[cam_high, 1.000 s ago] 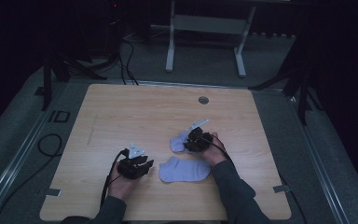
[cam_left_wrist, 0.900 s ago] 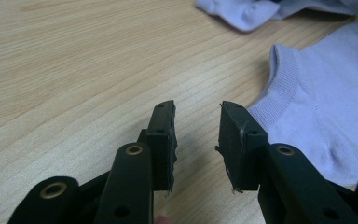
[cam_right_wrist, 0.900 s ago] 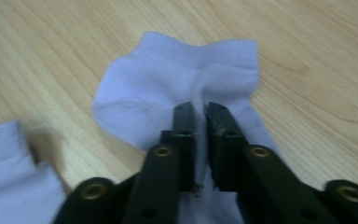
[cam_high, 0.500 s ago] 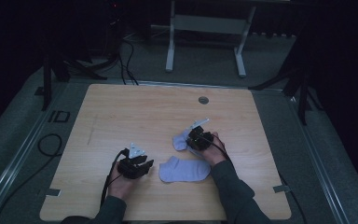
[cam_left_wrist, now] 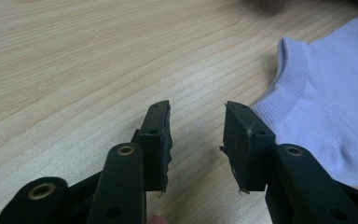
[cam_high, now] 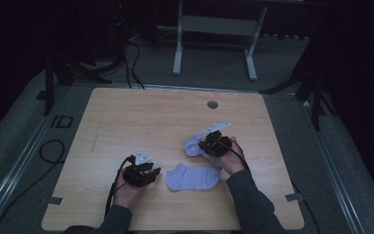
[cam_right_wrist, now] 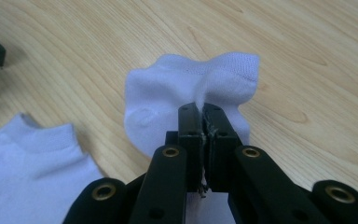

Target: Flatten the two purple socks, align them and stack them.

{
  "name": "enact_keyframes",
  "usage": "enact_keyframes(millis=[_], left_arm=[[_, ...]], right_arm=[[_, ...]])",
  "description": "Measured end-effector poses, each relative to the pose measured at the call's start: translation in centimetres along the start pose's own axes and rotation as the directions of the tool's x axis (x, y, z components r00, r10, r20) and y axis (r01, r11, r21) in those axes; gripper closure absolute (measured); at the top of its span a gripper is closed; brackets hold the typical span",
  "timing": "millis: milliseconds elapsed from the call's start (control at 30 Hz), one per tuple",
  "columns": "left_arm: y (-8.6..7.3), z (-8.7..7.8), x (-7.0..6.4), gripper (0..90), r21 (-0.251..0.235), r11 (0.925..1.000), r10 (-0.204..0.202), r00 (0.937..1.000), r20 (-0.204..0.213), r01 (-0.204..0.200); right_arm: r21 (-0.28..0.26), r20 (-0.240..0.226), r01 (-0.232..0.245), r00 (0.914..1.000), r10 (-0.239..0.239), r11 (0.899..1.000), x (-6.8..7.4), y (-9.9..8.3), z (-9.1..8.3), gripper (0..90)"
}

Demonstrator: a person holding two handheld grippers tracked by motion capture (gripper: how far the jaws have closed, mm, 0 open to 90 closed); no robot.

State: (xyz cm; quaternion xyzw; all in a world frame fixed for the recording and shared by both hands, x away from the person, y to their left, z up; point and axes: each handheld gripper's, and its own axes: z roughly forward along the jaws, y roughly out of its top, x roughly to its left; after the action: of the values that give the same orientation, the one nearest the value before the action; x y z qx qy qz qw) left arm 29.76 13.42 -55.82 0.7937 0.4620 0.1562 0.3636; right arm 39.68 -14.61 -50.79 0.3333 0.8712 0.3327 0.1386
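Fabric pinched between the right gripper's jaws is a fold of the lifted sock, and the pinch looks thin: the jaws are pressed together with only a sliver of white knit between them. To carry this step well, I would keep that pinch firm and move slowly, since a bunched fold can slide out of flat pads; raising it just enough for the rest of the sock to clear the table should keep it from dragging (the heel end appears to rest on the wood in the high view).

Over on the other side, the left gripper stands released, its jaws a moderate gap apart with bare wood showing between them, touching nothing. The ribbed cuff of the flat sock lies just beside its right-hand jaw, near but apart.

From the high view, the flat sock lies spread out between the two hands at the near edge, the left gripper just to its left, and the right gripper behind it, holding the lifted sock close to the flat one. Lining cuff to cuff before lowering would likely give a neat pair.
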Motion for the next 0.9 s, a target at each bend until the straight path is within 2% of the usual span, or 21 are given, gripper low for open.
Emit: enact_keyframes(millis=[300,500,667,900], left_arm=[[0.0,0.0,0.1,60.9,0.003,1.0000,-0.008,1.0000,0.004,0.008],[0.0,0.1,0.2,60.3,0.004,0.9999,-0.015,0.9999,0.004,0.015],[0.0,0.3,0.1,60.1,0.009,0.9998,-0.017,0.9998,0.005,0.017],[0.0,0.3,0.1,59.9,0.013,0.9998,-0.015,0.9999,0.003,0.015]], right_arm=[[-0.040,0.009,0.012,0.9999,-0.011,0.999,0.0,-0.6,-2.1,86.9],[-0.048,0.026,0.041,0.9988,-0.040,0.998,0.2,-1.1,-3.8,86.8],[-0.076,0.038,0.043,0.9985,-0.040,0.996,0.2,-1.4,-5.3,86.7],[-0.105,0.046,0.065,0.9971,-0.061,0.992,0.8,-1.5,-6.9,86.7]])
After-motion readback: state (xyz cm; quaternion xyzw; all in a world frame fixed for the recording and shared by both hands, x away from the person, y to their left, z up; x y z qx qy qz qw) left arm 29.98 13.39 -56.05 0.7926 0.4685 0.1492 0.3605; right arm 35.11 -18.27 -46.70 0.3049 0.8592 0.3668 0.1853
